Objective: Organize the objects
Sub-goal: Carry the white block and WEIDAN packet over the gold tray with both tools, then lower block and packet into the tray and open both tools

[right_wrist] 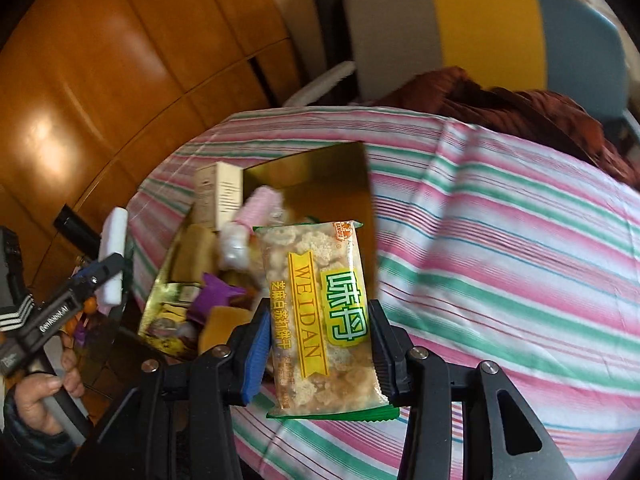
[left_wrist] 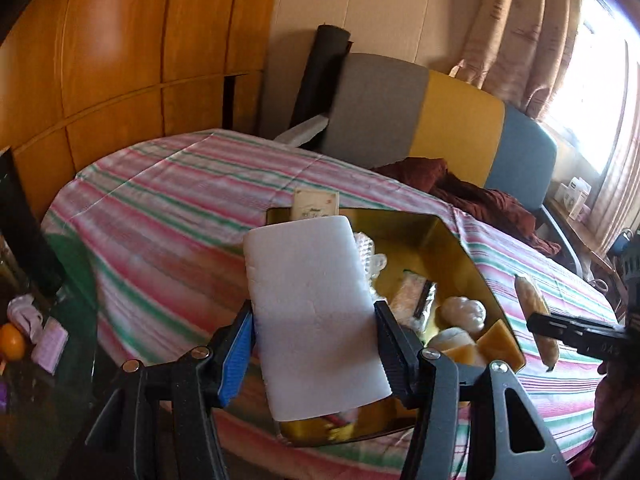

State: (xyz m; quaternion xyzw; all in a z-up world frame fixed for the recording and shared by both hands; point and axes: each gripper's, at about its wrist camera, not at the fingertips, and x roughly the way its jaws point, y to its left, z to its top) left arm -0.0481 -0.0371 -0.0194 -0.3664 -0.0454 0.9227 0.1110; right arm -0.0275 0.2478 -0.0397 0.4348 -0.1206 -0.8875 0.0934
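Pinching white foam block (left_wrist: 316,312) in left jaws, crinkly clear biscuit packet (right_wrist: 324,312) in right; both light, packet crushable, grip edges w/ care.

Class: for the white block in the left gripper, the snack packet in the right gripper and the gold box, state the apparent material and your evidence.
White block: probably foam; matte, dented edge.
Snack packet: glossy clear plastic film; contents show through, crimped ends.
Gold box: likely foil-faced card; mirror-like, thin folded walls.
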